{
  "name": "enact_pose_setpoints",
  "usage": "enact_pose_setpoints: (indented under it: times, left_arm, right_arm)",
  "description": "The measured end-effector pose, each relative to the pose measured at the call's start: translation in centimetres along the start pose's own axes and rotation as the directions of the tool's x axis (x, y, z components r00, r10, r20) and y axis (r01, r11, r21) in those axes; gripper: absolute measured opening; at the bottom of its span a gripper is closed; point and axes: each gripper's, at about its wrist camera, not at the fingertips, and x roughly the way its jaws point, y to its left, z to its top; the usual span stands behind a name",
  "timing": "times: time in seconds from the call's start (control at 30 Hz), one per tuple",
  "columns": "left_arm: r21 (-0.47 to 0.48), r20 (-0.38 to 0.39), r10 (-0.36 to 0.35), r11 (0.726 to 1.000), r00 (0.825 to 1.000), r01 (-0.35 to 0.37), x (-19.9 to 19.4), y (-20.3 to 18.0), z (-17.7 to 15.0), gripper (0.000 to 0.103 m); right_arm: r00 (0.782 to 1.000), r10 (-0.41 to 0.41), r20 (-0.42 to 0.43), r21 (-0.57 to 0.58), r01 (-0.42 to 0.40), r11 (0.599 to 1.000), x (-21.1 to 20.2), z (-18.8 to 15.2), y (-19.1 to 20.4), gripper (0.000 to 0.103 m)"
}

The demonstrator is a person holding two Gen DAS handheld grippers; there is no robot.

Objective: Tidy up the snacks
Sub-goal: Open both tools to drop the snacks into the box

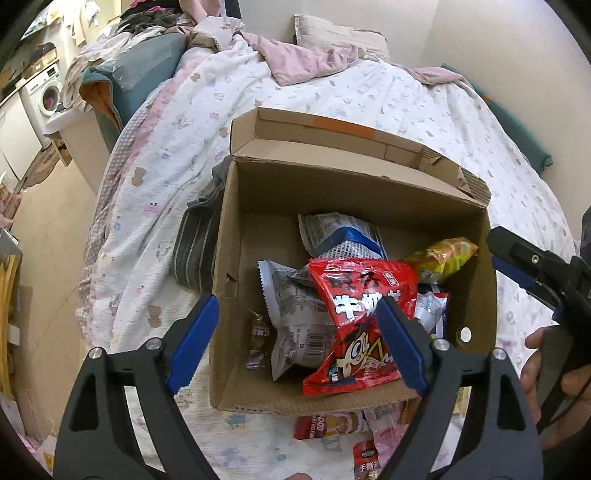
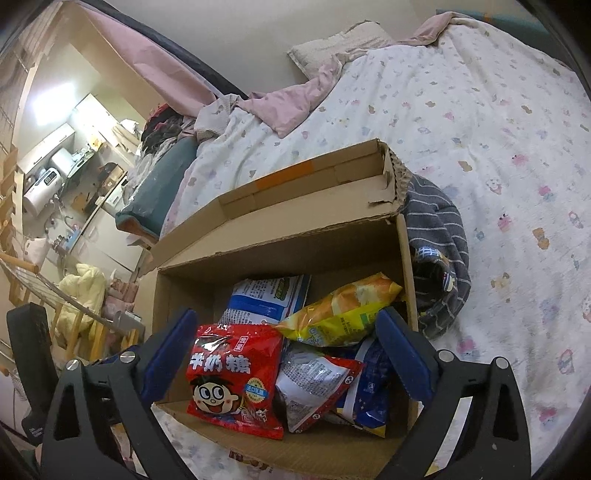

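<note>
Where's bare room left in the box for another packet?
Bare floor of the cardboard box runs along its left wall, beside the silver packet. The right half is crowded: red candy bag and yellow bag piled together.

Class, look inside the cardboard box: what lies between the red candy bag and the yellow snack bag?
In the right wrist view, a grey-and-white printed packet sits between the red candy bag and yellow snack bag.

a: what am i seeing around the rig?

b: from my feed, a bed point(image 1: 332, 96) under a white printed quilt point(image 2: 480, 129), a pink blanket point(image 1: 303, 59) bunched near a pillow point(image 2: 332, 44), plain cream walls point(image 1: 498, 33) behind.

a: and off to the side?

b: beige floor point(image 1: 48, 229), a washing machine point(image 1: 46, 92), a wooden rack point(image 2: 22, 266), bright light on the wall point(image 2: 55, 99).
</note>
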Motion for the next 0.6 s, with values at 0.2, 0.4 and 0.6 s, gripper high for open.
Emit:
enact_pose_setpoints:
  times: [0.2,0.4,0.6]
  left_arm:
    - [-0.007,-0.002,-0.021,1.0,1.0,0.021,-1.1,0.5,-0.8,0.084]
    - [-0.009,0.016,-0.005,1.0,1.0,0.005,-2.7,0.9,-1.6,0.084]
    - [0.012,0.071,0.043,0.999,0.997,-0.044,-4.5,0.8,-2.9,0.084]
  right_arm:
    - [1.0,-0.009,0.013,-0.001,0.009,1.0,-1.2,-0.4,0.1,0.099]
    - [0.999,-0.031,0.035,0.01,0.031,0.999,-3.4,-1.4,0.2,0.099]
    - [0.999,-0.041,0.021,-0.019,0.041,0.999,-5.3,-3.0,0.8,0.099]
